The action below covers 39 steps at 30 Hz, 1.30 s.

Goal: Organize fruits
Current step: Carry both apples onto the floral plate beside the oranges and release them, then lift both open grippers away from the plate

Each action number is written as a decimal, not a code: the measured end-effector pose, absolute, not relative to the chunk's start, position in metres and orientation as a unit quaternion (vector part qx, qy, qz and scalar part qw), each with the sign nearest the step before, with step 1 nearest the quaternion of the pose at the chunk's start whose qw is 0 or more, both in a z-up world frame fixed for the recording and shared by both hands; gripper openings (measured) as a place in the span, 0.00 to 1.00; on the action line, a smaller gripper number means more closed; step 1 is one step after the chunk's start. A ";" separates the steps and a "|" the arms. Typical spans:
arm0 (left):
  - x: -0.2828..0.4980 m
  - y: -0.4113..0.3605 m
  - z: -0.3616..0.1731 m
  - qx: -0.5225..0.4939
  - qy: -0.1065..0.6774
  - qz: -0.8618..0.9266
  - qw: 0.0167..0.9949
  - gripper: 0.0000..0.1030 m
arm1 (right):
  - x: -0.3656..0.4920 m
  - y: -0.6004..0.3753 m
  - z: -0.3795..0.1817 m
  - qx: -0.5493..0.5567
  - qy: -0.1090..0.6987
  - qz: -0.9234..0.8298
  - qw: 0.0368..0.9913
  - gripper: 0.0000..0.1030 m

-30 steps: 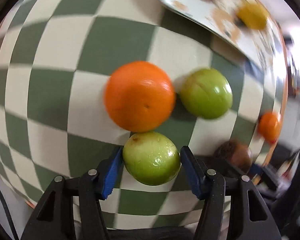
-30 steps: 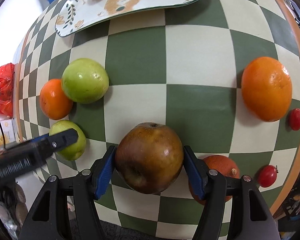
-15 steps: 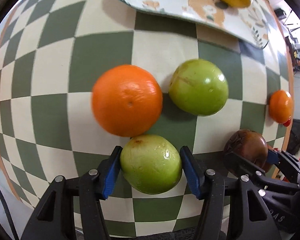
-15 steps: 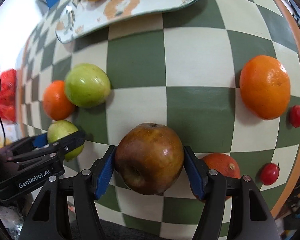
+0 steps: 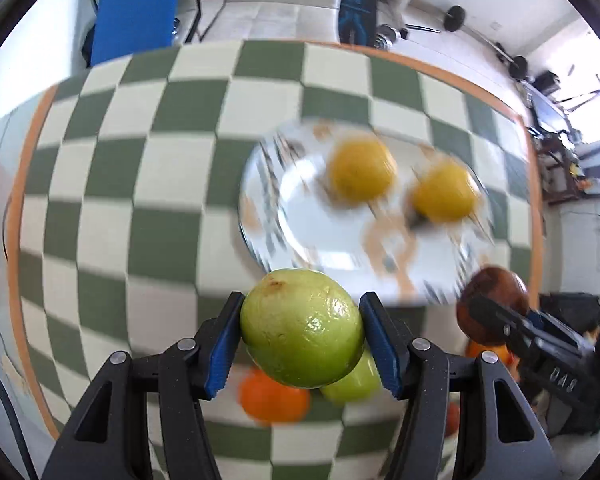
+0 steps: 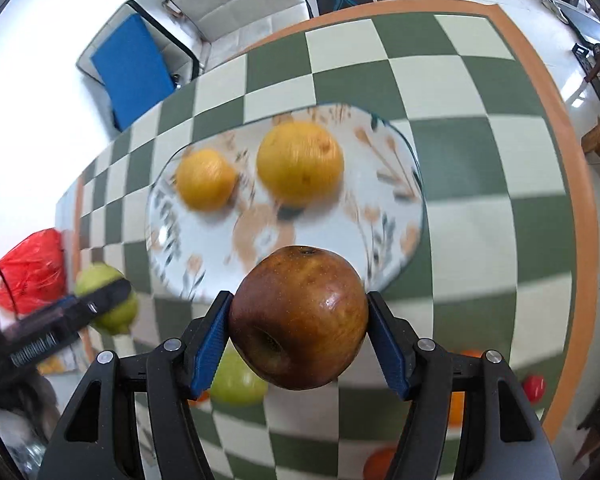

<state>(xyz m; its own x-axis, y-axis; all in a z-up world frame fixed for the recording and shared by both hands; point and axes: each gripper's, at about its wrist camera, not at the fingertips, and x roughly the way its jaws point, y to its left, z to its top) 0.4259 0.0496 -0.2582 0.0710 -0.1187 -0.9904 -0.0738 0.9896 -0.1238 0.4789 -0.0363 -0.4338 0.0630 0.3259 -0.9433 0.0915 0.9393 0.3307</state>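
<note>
My left gripper (image 5: pixel 302 330) is shut on a green apple (image 5: pixel 302 326), held above the table just short of the patterned plate (image 5: pixel 312 232). Two yellow fruits (image 5: pixel 362 170) (image 5: pixel 446 190) lie on that plate. My right gripper (image 6: pixel 299 322) is shut on a brown-red apple (image 6: pixel 299 316), lifted near the plate's (image 6: pixel 204 264) front rim. In the left wrist view the brown apple (image 5: pixel 492 304) shows at the right in the other gripper. In the right wrist view the green apple (image 6: pixel 106 300) shows at the left.
On the checkered table (image 5: pixel 140 200) below lie a second green apple (image 6: pixel 236 384), an orange (image 5: pixel 274 398), another orange (image 6: pixel 380 464) and a small red tomato (image 6: pixel 534 388). A blue chair (image 6: pixel 132 68) stands beyond the far edge. A red bag (image 6: pixel 32 268) sits at the left.
Both grippers have lifted their apples off the table and moved forward toward the plate. The plate with the two yellow fruits now fills the middle of both views.
</note>
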 end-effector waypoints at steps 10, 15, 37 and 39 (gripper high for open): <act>0.498 0.068 -0.301 -0.059 0.726 0.006 0.686 0.55 | 0.506 -0.018 -0.479 0.116 0.708 0.077 0.692 0.66; 0.498 0.064 -0.306 -0.049 0.732 0.014 0.679 0.56 | 0.508 -0.021 -0.485 0.127 0.712 0.078 0.687 0.68; 0.415 0.049 -0.235 -0.025 0.643 0.039 0.764 0.86 | 0.458 -0.037 -0.401 0.052 0.648 0.027 0.760 0.94; 0.405 0.048 -0.226 -0.017 0.631 0.040 0.775 0.86 | 0.450 -0.036 -0.386 0.046 0.634 0.023 0.771 0.94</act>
<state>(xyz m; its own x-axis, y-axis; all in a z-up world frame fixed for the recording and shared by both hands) 0.4052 0.0483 -0.2255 0.2007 0.0403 -0.9788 -0.0825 0.9963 0.0242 0.4496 -0.0355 -0.3858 0.1939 0.0934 -0.9766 0.0231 0.9947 0.0998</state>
